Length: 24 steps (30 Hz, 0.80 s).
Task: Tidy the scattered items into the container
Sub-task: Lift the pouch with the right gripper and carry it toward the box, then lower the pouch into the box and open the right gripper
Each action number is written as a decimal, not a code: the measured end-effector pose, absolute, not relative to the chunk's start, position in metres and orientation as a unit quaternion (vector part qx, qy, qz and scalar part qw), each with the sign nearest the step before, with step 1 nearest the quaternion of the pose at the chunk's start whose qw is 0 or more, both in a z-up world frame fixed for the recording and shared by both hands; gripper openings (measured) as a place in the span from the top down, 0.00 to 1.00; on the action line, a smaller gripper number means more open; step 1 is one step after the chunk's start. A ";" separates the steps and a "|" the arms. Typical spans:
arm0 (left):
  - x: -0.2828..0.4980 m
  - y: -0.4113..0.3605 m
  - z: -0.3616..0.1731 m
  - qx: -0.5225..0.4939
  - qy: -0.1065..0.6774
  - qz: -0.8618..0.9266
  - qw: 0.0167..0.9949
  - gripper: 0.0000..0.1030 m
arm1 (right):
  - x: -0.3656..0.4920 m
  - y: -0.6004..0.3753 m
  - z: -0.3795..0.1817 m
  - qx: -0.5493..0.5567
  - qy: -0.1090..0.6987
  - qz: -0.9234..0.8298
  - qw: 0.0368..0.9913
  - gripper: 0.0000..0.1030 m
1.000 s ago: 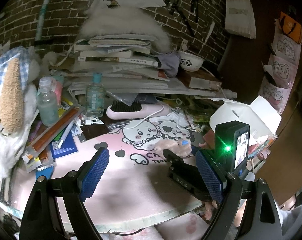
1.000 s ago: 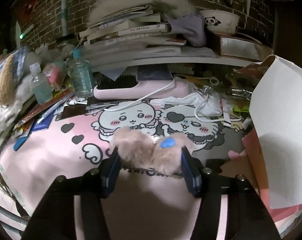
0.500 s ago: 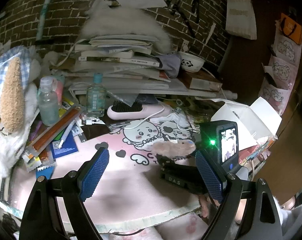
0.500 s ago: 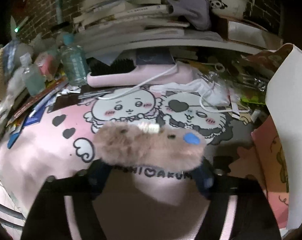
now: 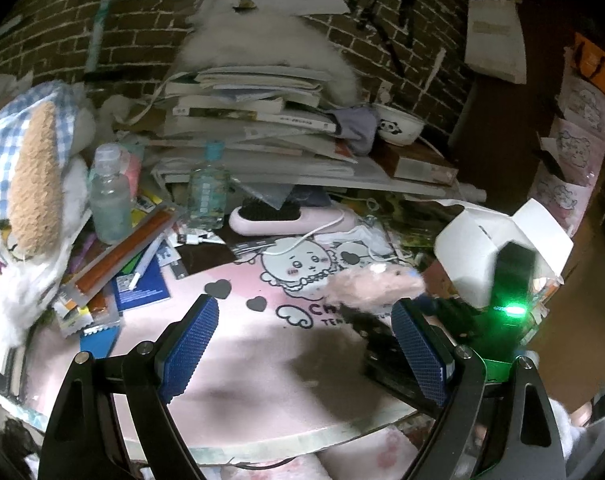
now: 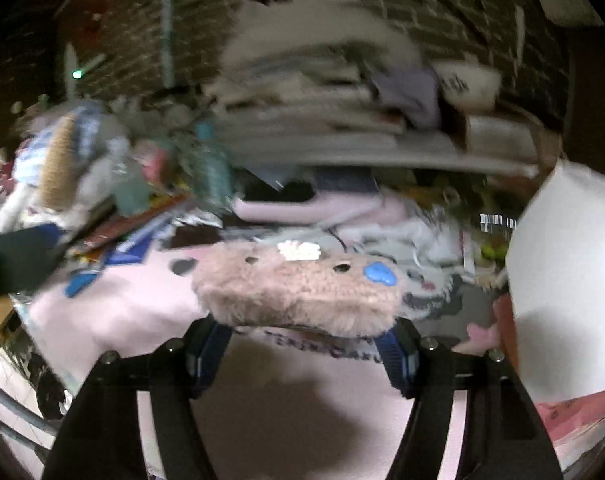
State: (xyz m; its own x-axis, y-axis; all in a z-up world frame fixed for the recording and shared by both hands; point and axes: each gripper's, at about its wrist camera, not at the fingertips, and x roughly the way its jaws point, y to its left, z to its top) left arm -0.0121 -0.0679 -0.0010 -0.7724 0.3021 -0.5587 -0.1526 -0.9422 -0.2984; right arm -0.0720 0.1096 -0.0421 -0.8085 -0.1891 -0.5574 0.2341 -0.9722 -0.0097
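A pink furry plush (image 6: 298, 288) with a blue patch and a white tuft hangs above the pink mat, my right gripper (image 6: 302, 340) shut on its ends. From the left wrist view the same plush (image 5: 374, 286) floats over the mat's cartoon print, beside the right gripper's body (image 5: 498, 320) with its green light. An open white box (image 5: 498, 248) stands at the right; its white flap (image 6: 562, 288) fills the right side of the right wrist view. My left gripper (image 5: 302, 350) stands open over the mat's near part, holding nothing.
A pink hairbrush (image 5: 290, 218) with a white cable, two clear bottles (image 5: 206, 192) and a pile of packets and pens (image 5: 118, 256) crowd the mat's far and left edges. Stacked books (image 5: 254, 120) and a panda bowl (image 5: 400, 128) rise behind. A plush toy (image 5: 34, 176) sits left.
My right gripper has lifted the plush off the mat and carried it up and rightward toward the white box. The right wrist view is now motion-blurred. The left gripper has stayed still.
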 end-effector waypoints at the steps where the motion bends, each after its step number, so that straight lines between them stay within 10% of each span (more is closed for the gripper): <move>1: -0.012 -0.070 -0.001 -0.316 -0.120 0.934 0.116 0.16 | -0.068 0.106 -0.036 0.283 0.042 -0.951 0.120 0.38; 24: -0.014 -0.022 0.010 -0.329 -0.085 0.926 0.166 0.16 | -0.052 0.236 0.064 0.319 0.098 -0.941 0.061 0.38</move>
